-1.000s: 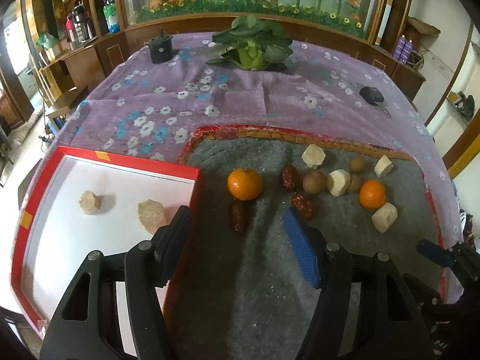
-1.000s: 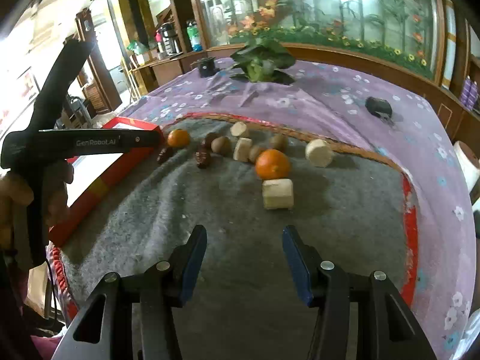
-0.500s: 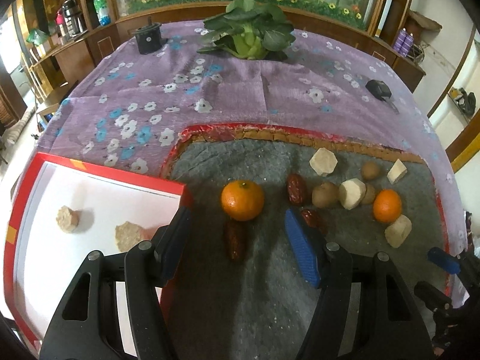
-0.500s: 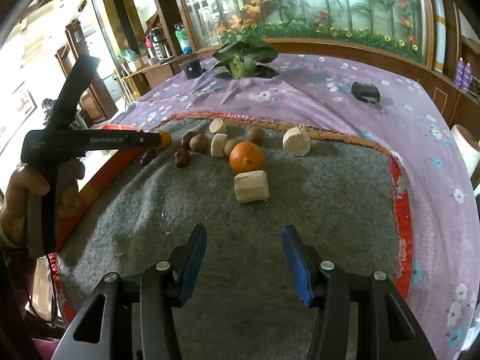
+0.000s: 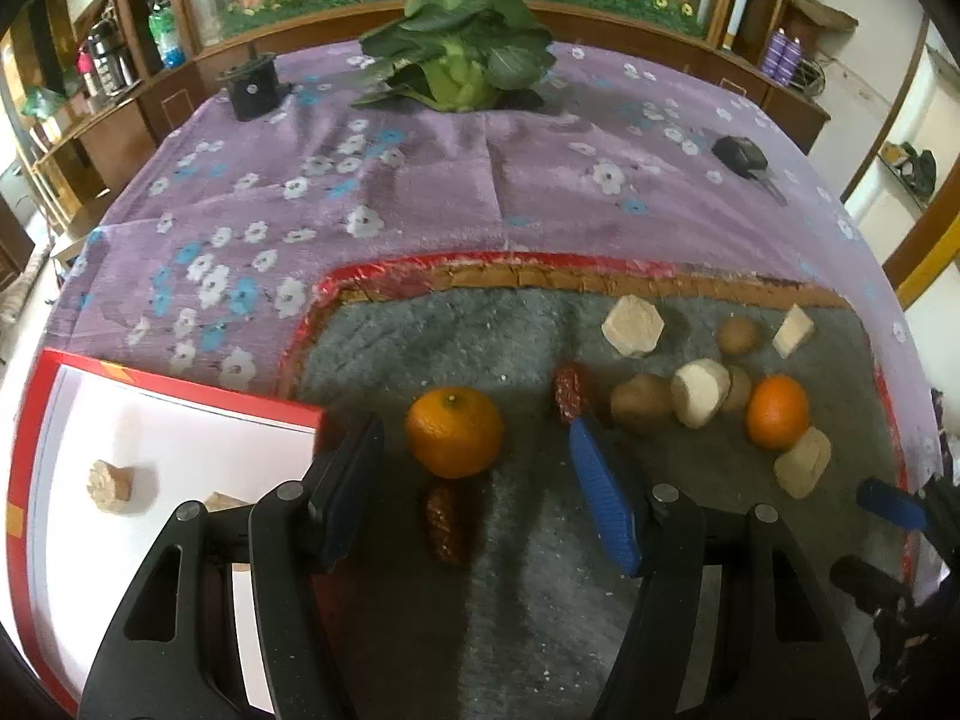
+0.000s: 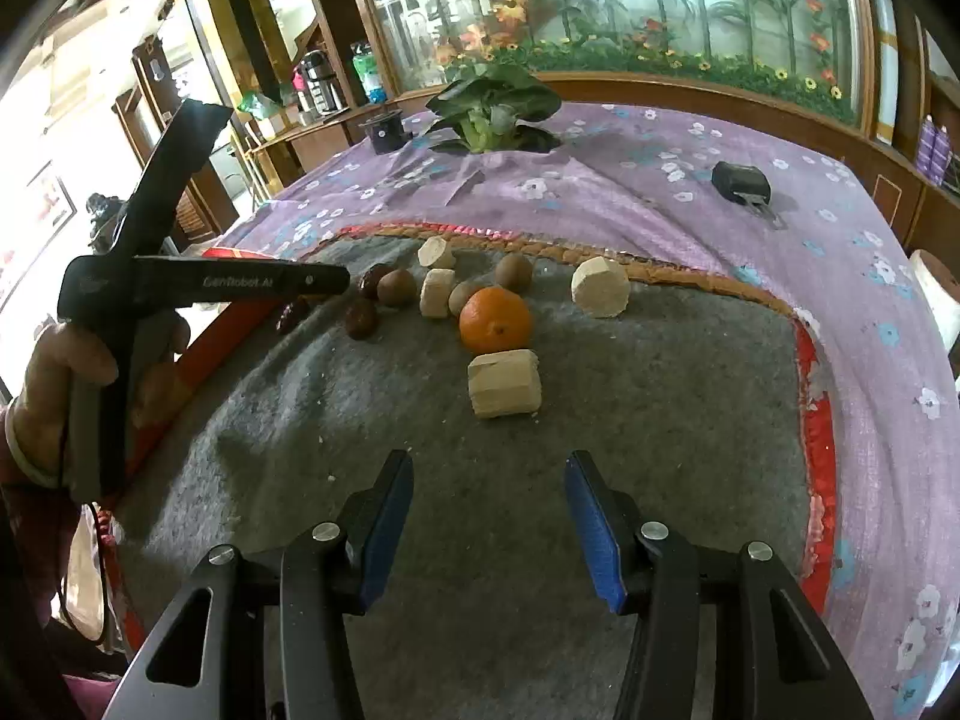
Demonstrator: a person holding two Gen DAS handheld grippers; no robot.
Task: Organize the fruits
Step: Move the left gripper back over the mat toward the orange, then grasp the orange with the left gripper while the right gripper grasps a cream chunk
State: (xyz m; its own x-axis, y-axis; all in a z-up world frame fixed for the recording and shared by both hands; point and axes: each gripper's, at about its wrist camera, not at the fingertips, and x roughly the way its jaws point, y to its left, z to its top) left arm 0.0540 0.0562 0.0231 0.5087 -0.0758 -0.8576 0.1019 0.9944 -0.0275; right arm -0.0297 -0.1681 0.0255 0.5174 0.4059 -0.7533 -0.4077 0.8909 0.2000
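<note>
While its jaws stand wide apart and hold nothing, the left gripper (image 5: 474, 486) hangs low over the grey mat (image 5: 528, 588), with a dark red date (image 5: 445, 523) lying between its fingers, long axis running straight away from the camera. Just beyond the date sits an orange (image 5: 454, 431). A second date (image 5: 570, 391) lies farther right, also pointing away, beside a brown kiwi (image 5: 642, 403). Left of the gripper is the red-rimmed box (image 5: 174, 391). The right gripper (image 6: 489, 516) is likewise fully open and empty, above bare mat, with a pale cut block (image 6: 505, 383) ahead, long axis crosswise, and another orange (image 6: 496, 319) behind it.
</note>
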